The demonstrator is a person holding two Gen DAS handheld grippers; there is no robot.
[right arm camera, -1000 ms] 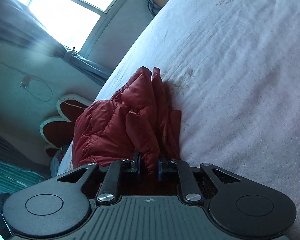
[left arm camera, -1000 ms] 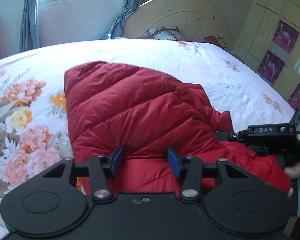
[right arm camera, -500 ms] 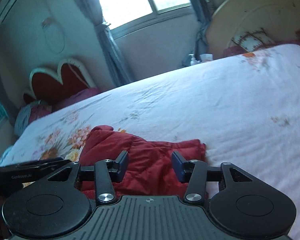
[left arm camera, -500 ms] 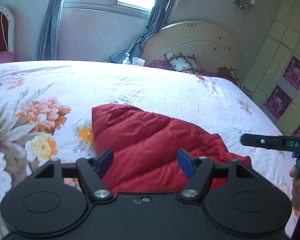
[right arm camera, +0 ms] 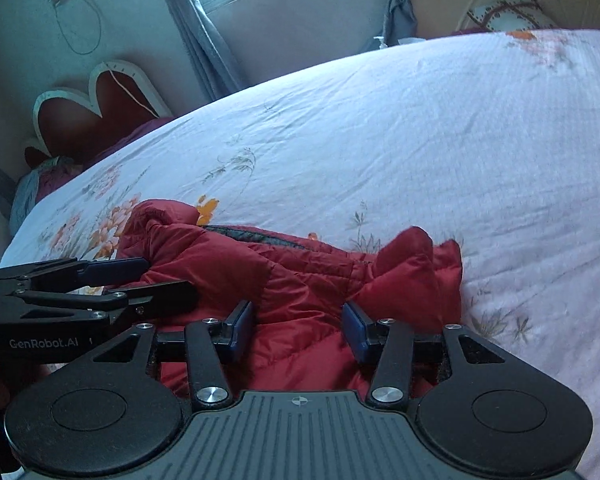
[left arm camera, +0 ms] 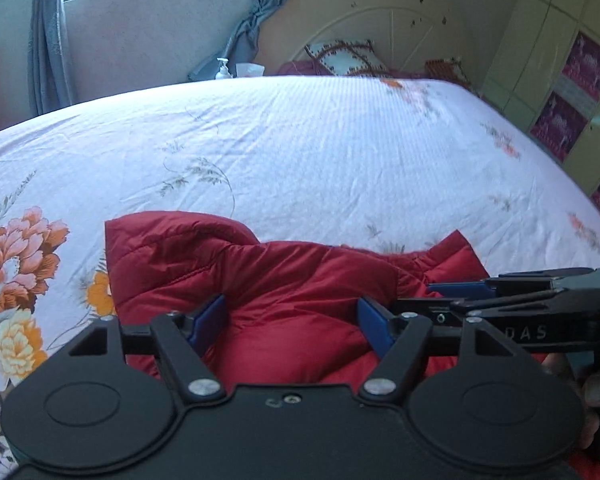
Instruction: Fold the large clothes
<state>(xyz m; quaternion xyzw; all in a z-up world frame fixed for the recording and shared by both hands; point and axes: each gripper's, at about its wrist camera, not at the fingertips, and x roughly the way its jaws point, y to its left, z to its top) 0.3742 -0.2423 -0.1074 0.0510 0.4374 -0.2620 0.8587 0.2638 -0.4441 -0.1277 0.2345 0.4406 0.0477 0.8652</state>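
Note:
A red quilted puffer jacket (left arm camera: 284,280) lies folded in a bundle on the near part of the bed, also in the right wrist view (right arm camera: 300,276). My left gripper (left arm camera: 290,322) is open, its blue pads either side of the jacket's near edge, holding nothing. My right gripper (right arm camera: 298,330) is open too, just over the jacket's near edge. Each gripper shows in the other's view: the right one (left arm camera: 500,292) at the jacket's right side, the left one (right arm camera: 112,276) at its left side.
The bed has a white floral sheet (left arm camera: 320,152). A cream headboard (left arm camera: 380,20) and patterned pillow (left arm camera: 348,56) are at the far end. A wardrobe (left arm camera: 560,60) stands right, a curtained window wall (right arm camera: 300,8) behind, a red heart-shaped chair back (right arm camera: 96,108) left.
My right gripper has let go of the jacket fold and opened. Both grippers pulled back, then came low and close again over the jacket's near edge, side by side.

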